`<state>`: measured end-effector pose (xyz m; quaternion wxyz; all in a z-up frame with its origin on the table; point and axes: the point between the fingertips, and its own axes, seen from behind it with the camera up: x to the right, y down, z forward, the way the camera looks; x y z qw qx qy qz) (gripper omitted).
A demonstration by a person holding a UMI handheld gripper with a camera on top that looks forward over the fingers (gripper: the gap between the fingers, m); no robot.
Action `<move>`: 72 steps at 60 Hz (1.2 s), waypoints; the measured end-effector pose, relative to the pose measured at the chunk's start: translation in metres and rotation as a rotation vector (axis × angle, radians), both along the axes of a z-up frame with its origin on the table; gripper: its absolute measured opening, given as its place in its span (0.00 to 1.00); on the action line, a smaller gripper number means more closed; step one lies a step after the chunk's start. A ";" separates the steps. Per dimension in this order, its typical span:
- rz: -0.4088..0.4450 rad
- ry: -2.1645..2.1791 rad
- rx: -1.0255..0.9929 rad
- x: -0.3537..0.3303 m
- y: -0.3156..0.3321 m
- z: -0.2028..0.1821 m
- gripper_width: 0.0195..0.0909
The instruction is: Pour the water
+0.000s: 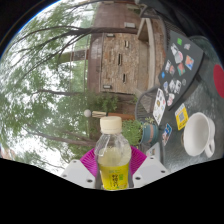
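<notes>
Bottle [113, 157] clamped between the pads [88, 162] of the tool [113, 168], fingers closed in on both sides of it, yellowish liquid inside, white cap apparently on. Whole view rolled hard over, trees and a building sideways behind, so probably lifted and carried rather than standing on anything. White cup [201, 135] off to the right and a bit farther away, well apart from the bottle, sitting on a dark counter [205, 80] with stickers or cards [178, 85] scattered over it.

Looks like the carry step: bottle in hand, pour not yet started, nothing seen leaving the neck. Next up, swing right to get the mouth over the cup, then tip slowly. Cap could be a snag if really closed. Can't tell whether the cup already has anything in it.
</notes>
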<state>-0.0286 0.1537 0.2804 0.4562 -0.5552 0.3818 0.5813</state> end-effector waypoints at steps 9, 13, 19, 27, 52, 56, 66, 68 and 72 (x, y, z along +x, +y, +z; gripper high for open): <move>-0.323 -0.951 0.099 0.139 -0.014 0.028 0.31; -0.449 -1.256 0.048 0.208 -0.019 0.003 0.32; -0.499 -1.548 -0.041 0.280 -0.028 -0.073 0.32; -0.427 -1.542 -0.137 0.316 -0.046 -0.175 0.32; -0.363 -1.505 -0.230 0.342 -0.061 -0.246 0.45; -0.309 -1.492 -0.286 0.339 -0.069 -0.255 0.68; -0.269 -1.447 -0.303 0.320 -0.114 -0.240 0.90; -0.264 -1.451 -0.319 0.319 -0.129 -0.234 0.90; -0.271 -1.457 -0.353 0.313 -0.162 -0.226 0.90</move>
